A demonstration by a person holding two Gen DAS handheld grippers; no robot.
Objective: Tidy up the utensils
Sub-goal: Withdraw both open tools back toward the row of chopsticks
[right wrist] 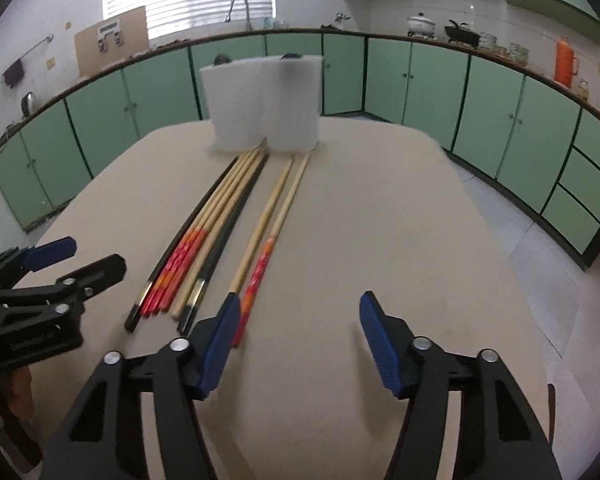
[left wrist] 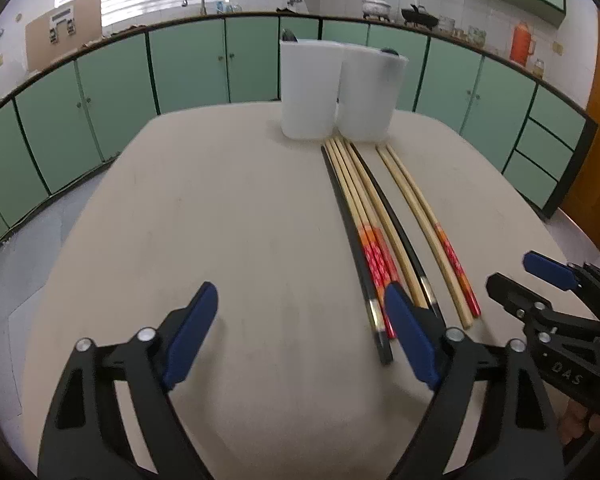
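The chopsticks are what's getting sorted here. There's a bunch of six (left wrist: pixel 374 236) lying side by side on the desk (left wrist: pixel 220 220): two black ones with metal bands near the handle end, three with red-orange patterned handles, and one plain bamboo. Just to the right of that bunch sits a separate pair (left wrist: pixel 428 224), one plain bamboo and one with a red handle. All of them point with their thin tips at two white holders (left wrist: pixel 340 88), which stand touching each other at the far end of the desk, and the tips reach right up to the holders' bases. Something dark pokes above each rim, can't tell what.

The left gripper (left wrist: pixel 300 332) has its jaws spread wide with nothing in them, hovering low over the handle ends, and its right pad overlaps the bunch in the view. The right gripper (right wrist: pixel 296 336) is the same deal: jaws wide open, empty, with its left pad right by the butt of the red-handled stick in the pair.

My guess is the first pick is coming up. Since types are mixed, I'd grab one stick at a time instead of clamping the bunch. Come in at the handle end where they're thickest, pinch across the stick's width, and lift that end first so the neighbours don't roll. The separate pair looks like the easiest start for the right gripper, being clear of the rest. Then drop it tip-down into a holder, keeping matching ones together.
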